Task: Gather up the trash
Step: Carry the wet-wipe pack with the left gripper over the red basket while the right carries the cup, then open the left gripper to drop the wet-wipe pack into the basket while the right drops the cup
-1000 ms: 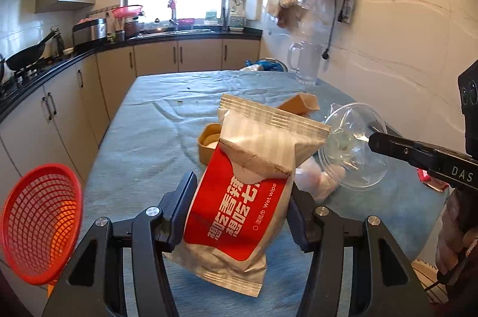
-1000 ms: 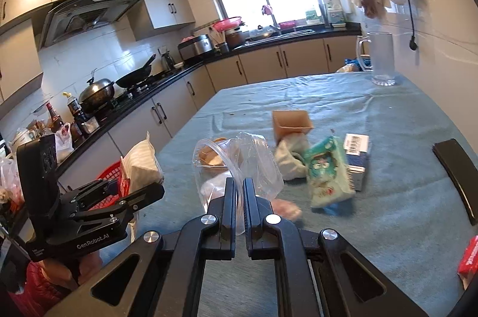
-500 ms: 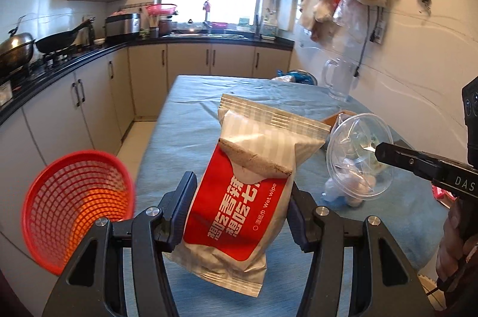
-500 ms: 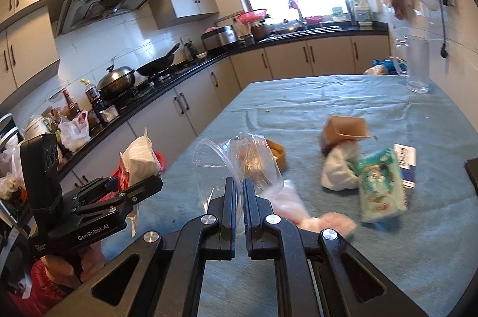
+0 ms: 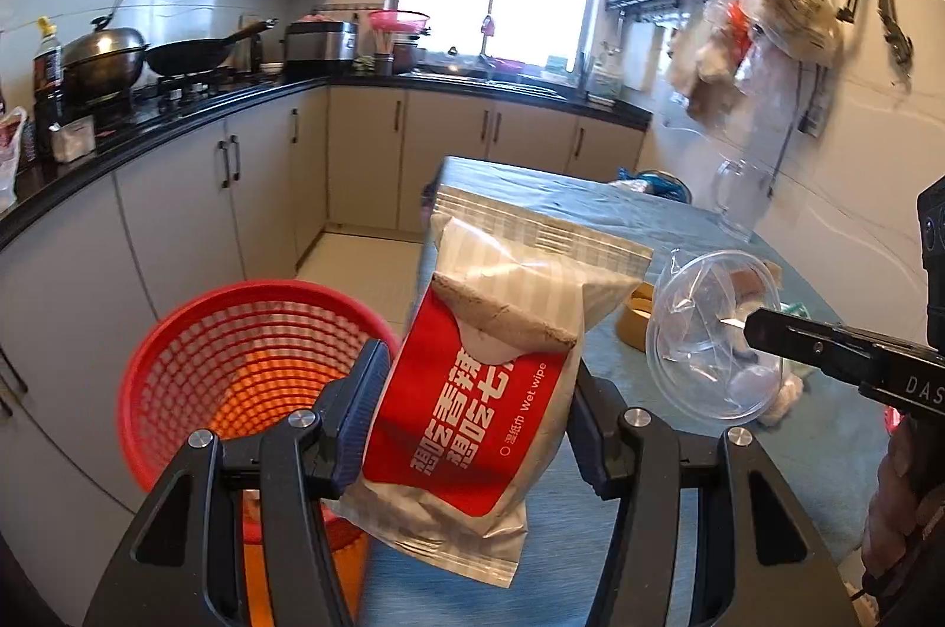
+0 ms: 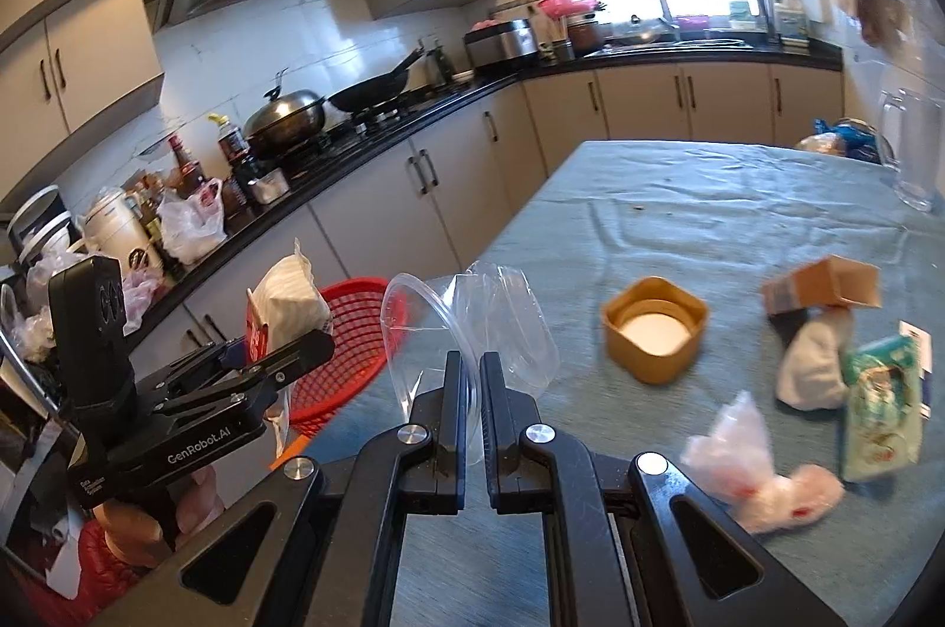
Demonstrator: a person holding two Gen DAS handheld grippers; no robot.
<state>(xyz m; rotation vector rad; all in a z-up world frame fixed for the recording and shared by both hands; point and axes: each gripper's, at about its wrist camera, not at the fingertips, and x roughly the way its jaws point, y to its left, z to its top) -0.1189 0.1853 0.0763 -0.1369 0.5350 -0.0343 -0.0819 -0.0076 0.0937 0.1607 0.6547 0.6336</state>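
Observation:
My left gripper [image 5: 479, 394] is shut on a red and white wet wipe packet [image 5: 490, 373], held upright just right of a red mesh basket [image 5: 236, 379] that stands off the table's left edge. My right gripper [image 6: 469, 373] is shut on the rim of a clear plastic cup [image 6: 466, 326], held in the air near the table's left edge. The cup [image 5: 706, 338] and the right gripper [image 5: 753, 329] also show in the left wrist view. The left gripper [image 6: 295, 352], the packet [image 6: 286, 302] and the basket [image 6: 348, 349] show in the right wrist view.
On the blue-grey table [image 6: 709, 214] lie a gold lid [image 6: 652, 329], a brown box [image 6: 821, 287], a white wad [image 6: 812, 367], a green packet [image 6: 883, 414], a crumpled plastic bag [image 6: 750, 467] and a glass jug [image 6: 912, 149]. Kitchen counters [image 6: 413, 95] run along the left.
Both grippers have swung left with their loads. The red basket now sits much closer and nearer the centre of the left wrist view, right beside the packet.

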